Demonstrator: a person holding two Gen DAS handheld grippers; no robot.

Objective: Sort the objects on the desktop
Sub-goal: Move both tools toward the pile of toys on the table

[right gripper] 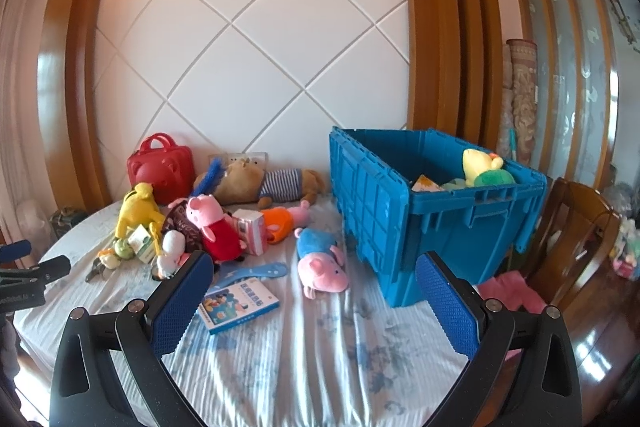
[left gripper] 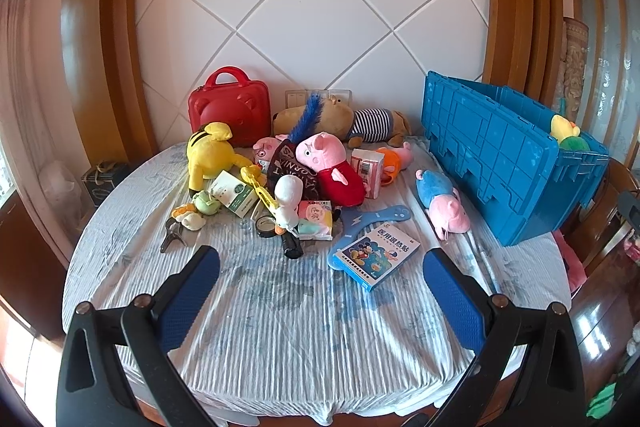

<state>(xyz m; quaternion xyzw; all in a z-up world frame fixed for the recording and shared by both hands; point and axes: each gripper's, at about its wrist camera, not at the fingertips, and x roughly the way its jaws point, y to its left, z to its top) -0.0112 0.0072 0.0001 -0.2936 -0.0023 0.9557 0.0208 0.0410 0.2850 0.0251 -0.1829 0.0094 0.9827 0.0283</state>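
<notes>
blue box: "医用退热贴" | tissue pack: "KOTEX" | other print unreadable

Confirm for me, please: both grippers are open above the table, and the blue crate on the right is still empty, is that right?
Not quite: the blue crate is not empty. The right wrist view shows a yellow and green plush toy inside it. The left gripper and right gripper are indeed open above the table.
</notes>
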